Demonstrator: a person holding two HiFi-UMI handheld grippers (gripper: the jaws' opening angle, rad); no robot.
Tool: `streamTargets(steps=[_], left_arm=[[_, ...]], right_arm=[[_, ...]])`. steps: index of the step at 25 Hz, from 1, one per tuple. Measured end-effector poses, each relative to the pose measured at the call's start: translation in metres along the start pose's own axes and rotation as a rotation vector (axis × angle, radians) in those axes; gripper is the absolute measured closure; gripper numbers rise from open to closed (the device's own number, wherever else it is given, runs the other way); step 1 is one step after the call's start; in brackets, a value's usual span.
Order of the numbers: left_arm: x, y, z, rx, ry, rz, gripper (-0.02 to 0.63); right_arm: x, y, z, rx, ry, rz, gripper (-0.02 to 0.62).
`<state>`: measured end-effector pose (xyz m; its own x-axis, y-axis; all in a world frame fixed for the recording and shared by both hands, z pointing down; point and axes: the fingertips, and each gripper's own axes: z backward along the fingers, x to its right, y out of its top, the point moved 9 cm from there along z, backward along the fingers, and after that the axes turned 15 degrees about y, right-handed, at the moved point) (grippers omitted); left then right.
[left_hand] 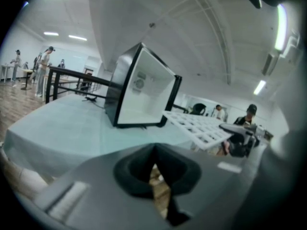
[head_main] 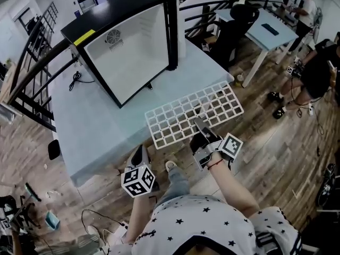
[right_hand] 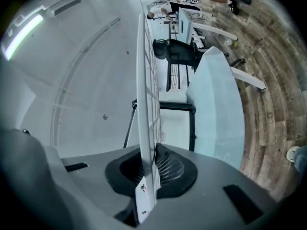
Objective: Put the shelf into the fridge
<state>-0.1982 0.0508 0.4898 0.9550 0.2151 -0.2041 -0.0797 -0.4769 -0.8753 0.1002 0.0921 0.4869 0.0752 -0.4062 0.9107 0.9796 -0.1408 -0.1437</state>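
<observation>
— Where do we have the shelf?
— In our right gripper. Its jaws are clamped on the near edge of the white grid, and we hold it roughly flat above the table's front corner, near the open fridge but outside it.
— And our left gripper?
— Its jaws are pressed together with nothing between them. It sits low by the table's near edge, apart from the shelf.
</observation>
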Motion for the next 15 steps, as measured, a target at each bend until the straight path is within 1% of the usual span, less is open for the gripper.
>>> streamTargets(steps=[8,15], left_arm=[[0.001,0.045,-0.064,0.008,0.015,0.010,0.601],[-0.011,0.070,-0.110,0.015,0.035,0.025,0.601]], right_arm=[[0.024,0.025,-0.071,-0.014,-0.005,-0.033,0.555],[0.048,0.032,-0.127,-0.048,0.001,-0.048,0.555]])
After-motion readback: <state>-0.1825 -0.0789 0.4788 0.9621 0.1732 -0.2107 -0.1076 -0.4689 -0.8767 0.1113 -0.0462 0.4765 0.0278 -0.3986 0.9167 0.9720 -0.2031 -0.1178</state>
